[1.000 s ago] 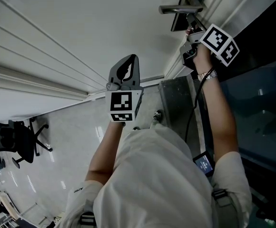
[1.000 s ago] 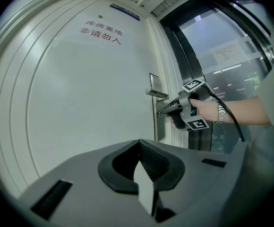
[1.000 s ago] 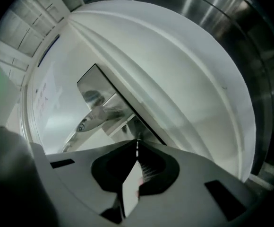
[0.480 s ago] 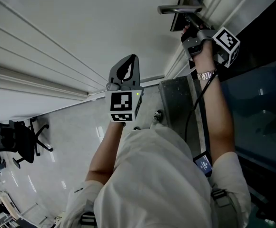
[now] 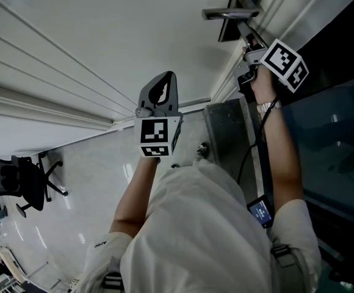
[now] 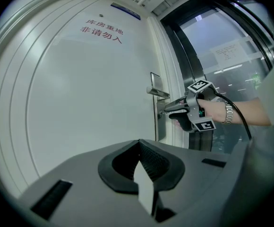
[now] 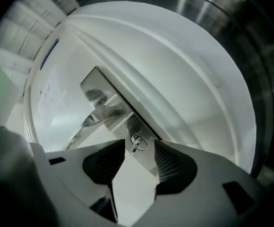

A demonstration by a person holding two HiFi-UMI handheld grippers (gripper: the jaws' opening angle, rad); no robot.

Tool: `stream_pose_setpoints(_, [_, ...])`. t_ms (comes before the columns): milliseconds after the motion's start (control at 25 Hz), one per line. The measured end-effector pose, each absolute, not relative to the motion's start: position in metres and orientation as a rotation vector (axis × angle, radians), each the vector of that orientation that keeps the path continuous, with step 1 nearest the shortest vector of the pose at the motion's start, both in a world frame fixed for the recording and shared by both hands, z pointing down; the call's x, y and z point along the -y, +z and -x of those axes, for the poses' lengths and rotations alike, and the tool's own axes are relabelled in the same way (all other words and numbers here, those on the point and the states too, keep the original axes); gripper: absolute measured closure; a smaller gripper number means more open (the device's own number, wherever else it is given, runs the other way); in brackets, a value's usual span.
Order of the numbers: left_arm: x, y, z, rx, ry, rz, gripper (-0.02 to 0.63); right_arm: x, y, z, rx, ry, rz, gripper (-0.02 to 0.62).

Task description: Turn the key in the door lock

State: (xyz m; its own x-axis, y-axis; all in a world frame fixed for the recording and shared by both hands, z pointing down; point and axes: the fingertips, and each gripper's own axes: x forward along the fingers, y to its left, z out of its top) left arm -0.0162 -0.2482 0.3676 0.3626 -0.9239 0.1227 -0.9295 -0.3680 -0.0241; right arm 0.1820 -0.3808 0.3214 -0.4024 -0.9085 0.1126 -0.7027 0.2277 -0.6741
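While the right gripper's jaws have just been opening wide, the key stands untouched between them at twelve o'clock in the door lock; turning is probably finished. The left gripper's jaws are together, empty.

The door reads "库房重地 非请勿入" in red.

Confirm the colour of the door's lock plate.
Shiny silver metal lock plate; clearest in the right gripper view.

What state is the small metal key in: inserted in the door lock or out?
Inserted: the small metal key sticks out of the oval silver lock cylinder, near the metal lever handle.
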Motion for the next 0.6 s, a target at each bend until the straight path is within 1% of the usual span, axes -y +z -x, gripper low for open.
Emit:
stream_pose_setpoints(280, [0.251, 0.370, 0.012, 1.722, 0.175, -2.558, 0.600, 0.368, 0.312, -0.166, -2.716, -0.187, 1.871, 0.416])
stream_pose_setpoints(400, [0.252, 0.370, 0.012, 1.719, 0.173, -2.560, 0.600, 0.366, 0.313, -0.158, -2.863, 0.298, 2.049, 0.416])
stream_pose_setpoints(600, [0.254, 0.370, 0.016, 1.729, 0.167, -2.551, 0.600, 0.368, 0.322, -0.151, -2.900, 1.234, 2.278, 0.416])
